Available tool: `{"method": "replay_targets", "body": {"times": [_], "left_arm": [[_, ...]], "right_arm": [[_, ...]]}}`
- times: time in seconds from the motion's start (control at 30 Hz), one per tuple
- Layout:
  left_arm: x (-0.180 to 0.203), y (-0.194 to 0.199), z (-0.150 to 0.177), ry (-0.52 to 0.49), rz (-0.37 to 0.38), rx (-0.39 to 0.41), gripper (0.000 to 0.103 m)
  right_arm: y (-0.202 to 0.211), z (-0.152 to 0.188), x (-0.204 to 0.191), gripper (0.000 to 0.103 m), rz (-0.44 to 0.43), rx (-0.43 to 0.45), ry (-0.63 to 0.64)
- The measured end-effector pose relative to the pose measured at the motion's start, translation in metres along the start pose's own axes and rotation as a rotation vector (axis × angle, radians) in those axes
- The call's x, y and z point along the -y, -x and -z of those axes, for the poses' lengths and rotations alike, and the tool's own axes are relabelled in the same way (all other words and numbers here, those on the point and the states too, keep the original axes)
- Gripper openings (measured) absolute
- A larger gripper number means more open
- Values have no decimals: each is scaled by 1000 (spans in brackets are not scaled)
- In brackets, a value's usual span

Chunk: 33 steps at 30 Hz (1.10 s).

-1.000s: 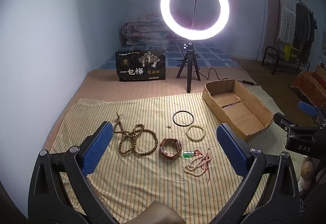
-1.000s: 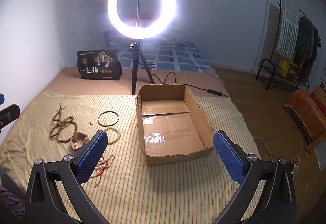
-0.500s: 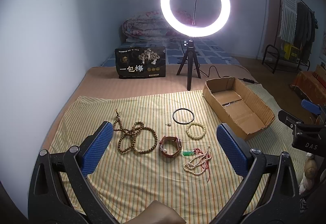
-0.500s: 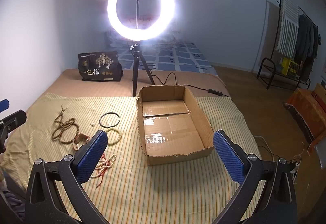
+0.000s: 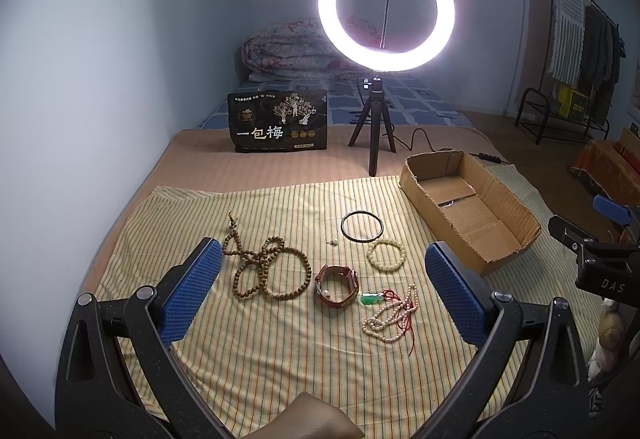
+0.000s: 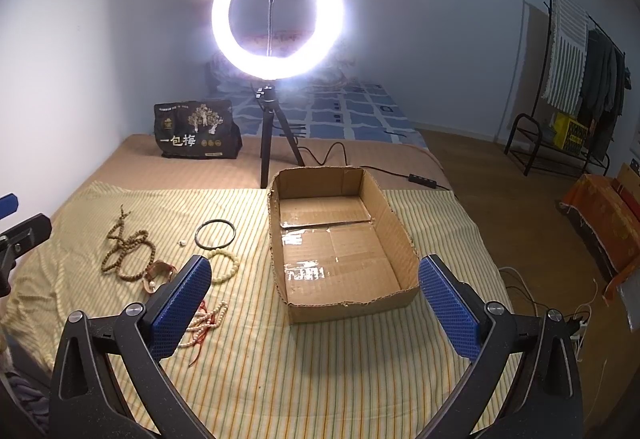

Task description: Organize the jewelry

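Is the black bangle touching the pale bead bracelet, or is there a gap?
Cannot tell. In the left wrist view the black bangle and pale bead bracelet sit edge to edge; no clear gap or contact shows.

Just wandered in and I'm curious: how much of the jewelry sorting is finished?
Nothing is done: the cardboard box is empty. Nothing is in hand: the left gripper and right gripper are open. The wooden beads, watch and pearl necklace lie on the cloth.
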<state>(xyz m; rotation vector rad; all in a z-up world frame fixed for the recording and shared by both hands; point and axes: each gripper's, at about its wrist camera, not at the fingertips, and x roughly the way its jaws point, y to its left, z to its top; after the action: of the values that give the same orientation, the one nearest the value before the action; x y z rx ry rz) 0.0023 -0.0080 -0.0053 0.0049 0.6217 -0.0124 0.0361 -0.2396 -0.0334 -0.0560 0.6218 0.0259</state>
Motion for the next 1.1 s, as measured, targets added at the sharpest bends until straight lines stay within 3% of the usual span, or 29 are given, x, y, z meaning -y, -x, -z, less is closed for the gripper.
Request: {"method": "replay_targets", "body": {"times": [0.77, 1.1], "left_arm": [[-5, -3, 11, 4, -1, -13, 103], [-25, -10, 13, 33, -25, -51, 103]], "right_arm": [[0, 2, -1, 103, -3, -4, 8], [-5, 5, -4, 103, -23, -21, 28]]}}
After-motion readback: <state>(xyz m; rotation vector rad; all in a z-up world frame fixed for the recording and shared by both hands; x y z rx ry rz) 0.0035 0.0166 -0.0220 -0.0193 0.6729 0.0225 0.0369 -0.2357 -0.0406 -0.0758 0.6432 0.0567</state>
